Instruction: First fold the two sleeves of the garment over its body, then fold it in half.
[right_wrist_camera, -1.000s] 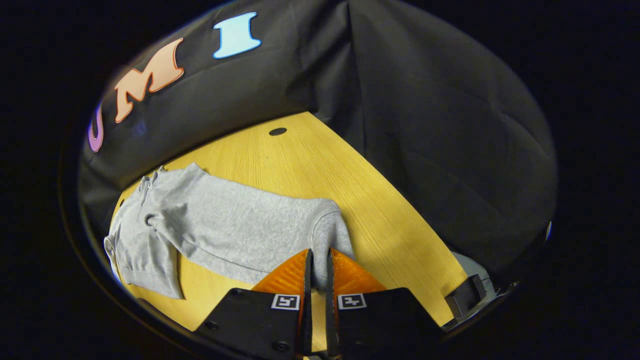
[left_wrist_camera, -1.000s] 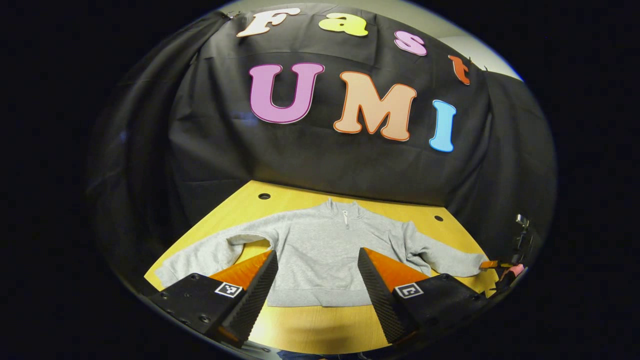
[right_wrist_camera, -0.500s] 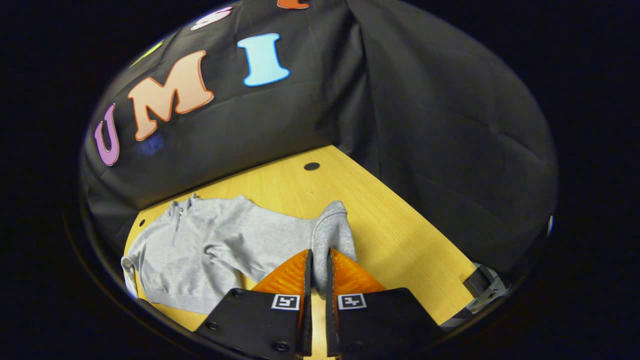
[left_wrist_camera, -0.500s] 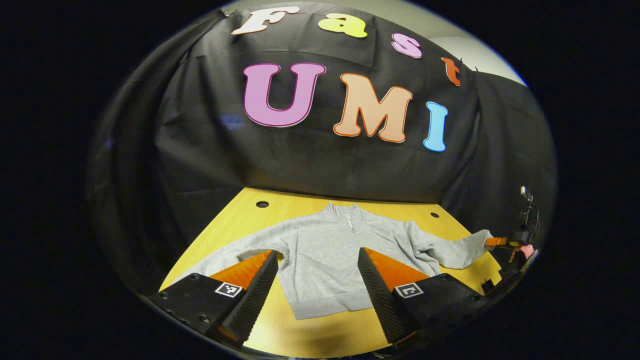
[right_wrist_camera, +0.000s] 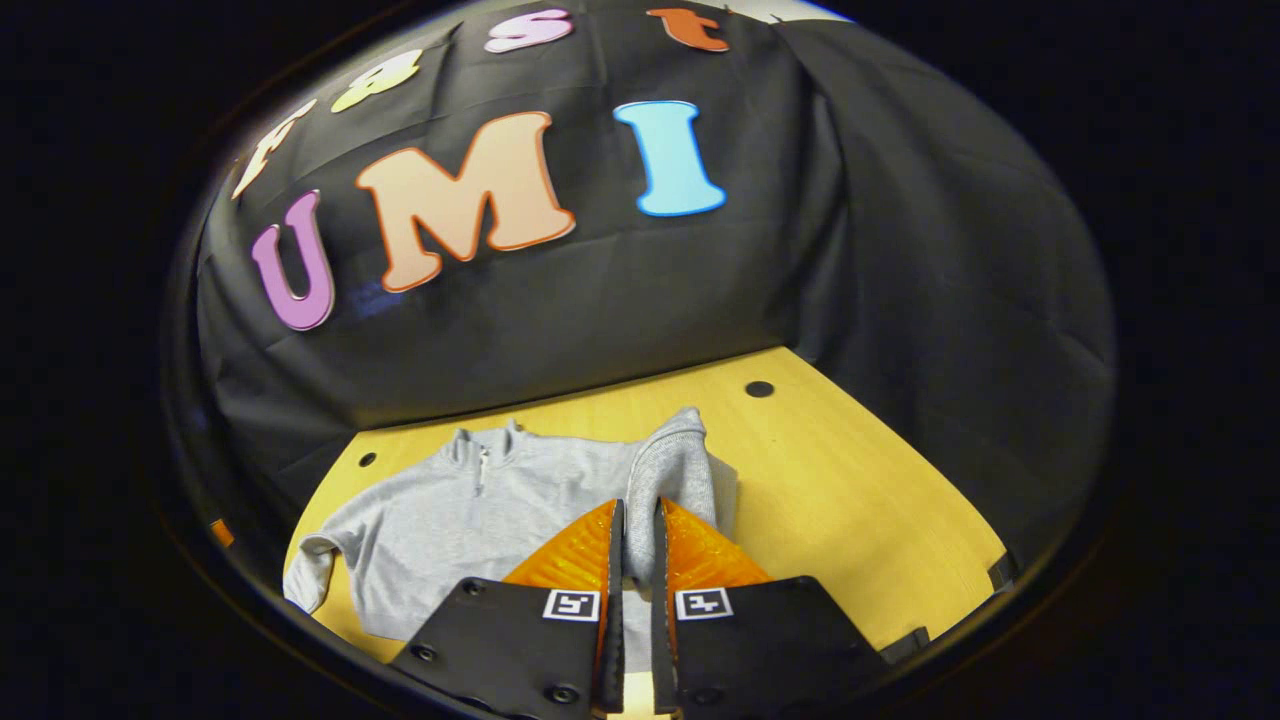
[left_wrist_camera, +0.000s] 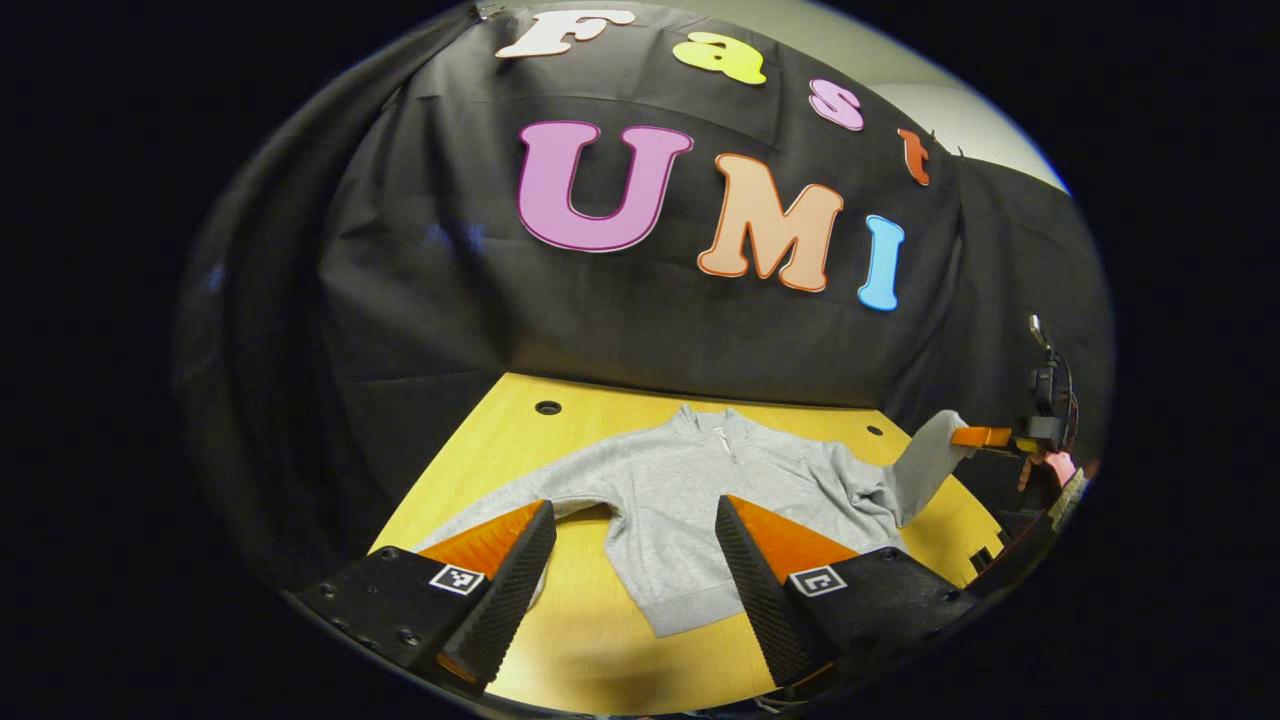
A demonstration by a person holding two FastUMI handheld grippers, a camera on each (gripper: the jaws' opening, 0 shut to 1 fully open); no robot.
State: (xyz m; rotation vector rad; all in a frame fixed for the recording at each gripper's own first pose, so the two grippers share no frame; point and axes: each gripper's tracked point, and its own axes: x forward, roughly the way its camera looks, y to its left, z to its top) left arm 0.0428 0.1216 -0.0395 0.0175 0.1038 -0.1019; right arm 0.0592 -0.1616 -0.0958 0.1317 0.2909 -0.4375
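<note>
While pinched, sleeve point(right_wrist_camera: 668, 470) rises between right hand-held gripper point(right_wrist_camera: 636, 520).

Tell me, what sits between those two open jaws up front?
In the left gripper view, the grey zip-neck sweatshirt lies flat on the yellow wooden table between the left gripper's open jaws.

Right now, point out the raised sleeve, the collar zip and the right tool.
raised sleeve point(right_wrist_camera: 672, 470), right gripper view, on its lifted cuff end.
collar zip point(right_wrist_camera: 481, 462), right gripper view, below the collar.
right tool point(right_wrist_camera: 637, 520), right gripper view, between its fingertips.
</note>
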